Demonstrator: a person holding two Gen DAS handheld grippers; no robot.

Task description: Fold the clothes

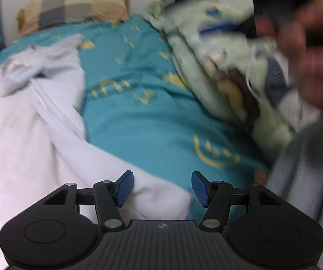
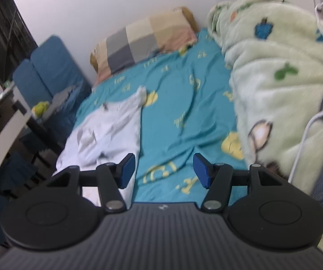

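The white garment (image 1: 37, 112) lies lengthwise along the bed's (image 1: 143, 121) left edge, nearer the left gripper (image 1: 162, 189); both it and the right gripper (image 2: 163, 171) gape empty.

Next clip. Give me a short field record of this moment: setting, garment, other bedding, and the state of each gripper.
setting: bed with teal patterned sheet
garment: white garment, crumpled, unfolded, lying on the sheet's left side
other bedding: checked pillow at the head; pale green fleece blanket heaped on the right
left gripper: jaws apart, nothing between
right gripper: jaws apart, nothing between
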